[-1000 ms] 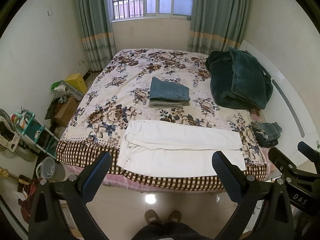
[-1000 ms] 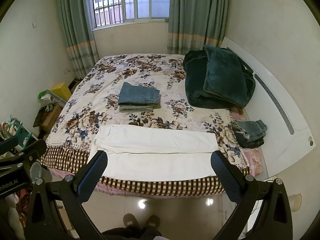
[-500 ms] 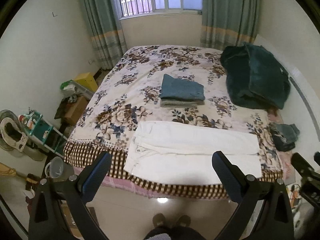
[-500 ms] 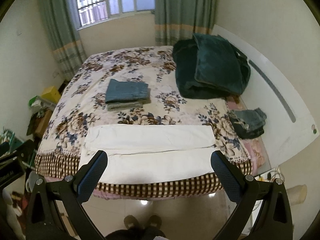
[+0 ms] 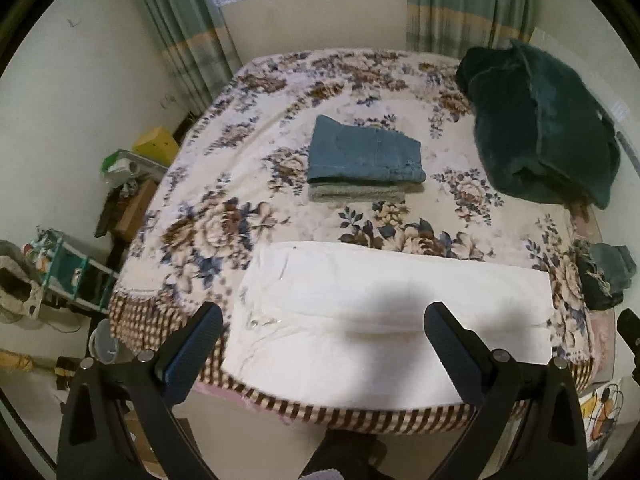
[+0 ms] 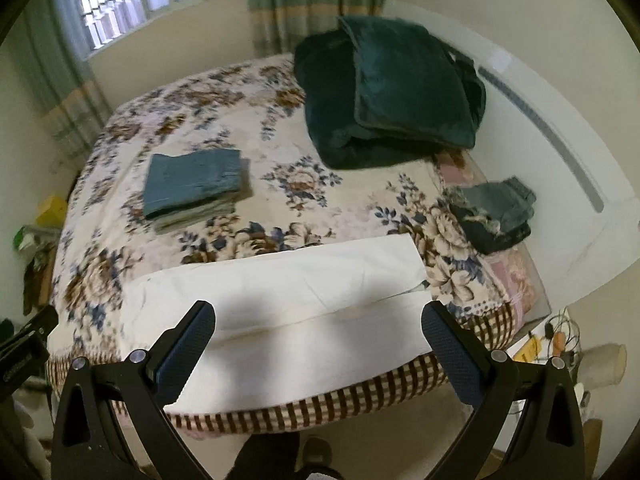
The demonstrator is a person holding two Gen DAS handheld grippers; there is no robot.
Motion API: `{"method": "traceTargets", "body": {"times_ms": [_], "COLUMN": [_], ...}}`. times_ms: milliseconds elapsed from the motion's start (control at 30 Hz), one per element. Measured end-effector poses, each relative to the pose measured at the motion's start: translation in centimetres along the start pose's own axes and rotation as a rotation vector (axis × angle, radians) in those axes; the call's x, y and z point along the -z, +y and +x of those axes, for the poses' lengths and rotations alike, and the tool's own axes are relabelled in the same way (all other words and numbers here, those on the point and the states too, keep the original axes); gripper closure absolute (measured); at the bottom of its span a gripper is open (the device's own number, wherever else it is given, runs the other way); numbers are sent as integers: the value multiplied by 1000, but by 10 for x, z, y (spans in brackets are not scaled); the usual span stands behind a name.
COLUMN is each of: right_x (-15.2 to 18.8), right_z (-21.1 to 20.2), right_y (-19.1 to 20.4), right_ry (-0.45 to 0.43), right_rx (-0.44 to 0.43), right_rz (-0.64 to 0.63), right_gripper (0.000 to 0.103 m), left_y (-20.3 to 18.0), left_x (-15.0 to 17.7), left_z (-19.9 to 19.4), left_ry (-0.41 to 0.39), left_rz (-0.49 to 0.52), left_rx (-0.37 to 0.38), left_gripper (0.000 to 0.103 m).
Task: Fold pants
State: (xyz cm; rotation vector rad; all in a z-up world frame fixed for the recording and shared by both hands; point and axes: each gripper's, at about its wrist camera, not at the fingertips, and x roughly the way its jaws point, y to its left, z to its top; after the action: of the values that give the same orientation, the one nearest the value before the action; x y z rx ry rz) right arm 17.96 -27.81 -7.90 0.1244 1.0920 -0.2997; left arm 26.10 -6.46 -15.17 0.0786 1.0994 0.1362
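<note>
White pants (image 5: 384, 312) lie flat along the near edge of the floral bed (image 5: 248, 184), waist to the left and legs to the right. They also show in the right wrist view (image 6: 288, 304). My left gripper (image 5: 322, 326) is open and empty, above the pants' waist half. My right gripper (image 6: 318, 322) is open and empty, above the leg half. Neither touches the cloth.
A stack of folded jeans (image 5: 364, 160) sits mid-bed. A dark green blanket (image 5: 540, 128) lies at the far right by the white headboard (image 6: 560, 152). Crumpled denim (image 6: 496, 212) lies at the right edge. Boxes and shelves (image 5: 132, 184) crowd the floor left of the bed.
Both grippers have moved forward and down toward the bed, so the white pants fill more of each view. The jaws have stayed open.
</note>
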Motion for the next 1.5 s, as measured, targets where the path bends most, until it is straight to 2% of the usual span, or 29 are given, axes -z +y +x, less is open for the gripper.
{"method": "traceTargets", "body": {"times_ms": [133, 233, 267, 367, 467, 567, 700, 800, 833, 867, 933, 1000, 1033, 1067, 1100, 1133, 1167, 1200, 1233, 1300, 1500], "right_x": [-40, -66, -76, -84, -81, -69, -47, -37, -35, -32, -27, -20, -18, -15, -13, -10, -9, -10, -8, -9, 3], "right_z": [91, 180, 222, 312, 406, 482, 552, 587, 596, 608, 622, 635, 639, 644, 645, 646, 646, 644, 641, 632, 579], "right_y": [0, -8, -10, -20, -33, -47, -63, -74, -76, -80, -83, -86, -87, -88, -88, -88, -88, -86, -84, -83, -83], "right_ry": [78, 171, 211, 294, 382, 458, 539, 564, 568, 575, 588, 601, 606, 613, 614, 613, 603, 594, 583, 552, 453], "right_rx": [34, 37, 28, 44, 93, 127, 142, 159, 165, 163, 173, 173, 170, 166, 160, 156, 142, 124, 106, 90, -32], "right_rz": [89, 182, 229, 331, 432, 521, 622, 679, 693, 716, 735, 757, 765, 777, 780, 777, 771, 765, 753, 729, 664], "right_gripper": [0, 0, 0, 0, 0, 0, 0, 0, 0, 0, 0, 4, 7, 19, 35, 43, 61, 83, 93, 98, 99], "left_y": [-10, -12, -11, -7, -3, 1, 9, 16, 17, 19, 19, 16, 17, 17, 19, 22, 25, 27, 27, 27, 35], "left_x": [-34, -55, -60, -69, -70, -69, -68, -62, -59, -53, -48, -45, -44, -42, -41, -40, -38, -36, -35, -33, -14], "left_z": [77, 161, 190, 272, 348, 413, 482, 511, 515, 518, 514, 502, 499, 490, 483, 475, 462, 450, 437, 404, 276], "left_ry": [101, 237, 280, 412, 527, 619, 694, 722, 736, 756, 739, 701, 688, 672, 658, 645, 615, 589, 568, 513, 346], "left_rz": [-13, -55, -74, -149, -232, -302, -400, -444, -452, -482, -508, -504, -503, -510, -521, -535, -559, -567, -568, -565, -603], "left_rx": [-9, -20, -25, -33, -39, -69, -114, -155, -163, -156, -148, -162, -169, -170, -170, -161, -136, -116, -101, -77, 5], "left_gripper": [0, 0, 0, 0, 0, 0, 0, 4, 16, 19, 22, 43, 64, 79, 83, 89, 91, 92, 93, 93, 94]}}
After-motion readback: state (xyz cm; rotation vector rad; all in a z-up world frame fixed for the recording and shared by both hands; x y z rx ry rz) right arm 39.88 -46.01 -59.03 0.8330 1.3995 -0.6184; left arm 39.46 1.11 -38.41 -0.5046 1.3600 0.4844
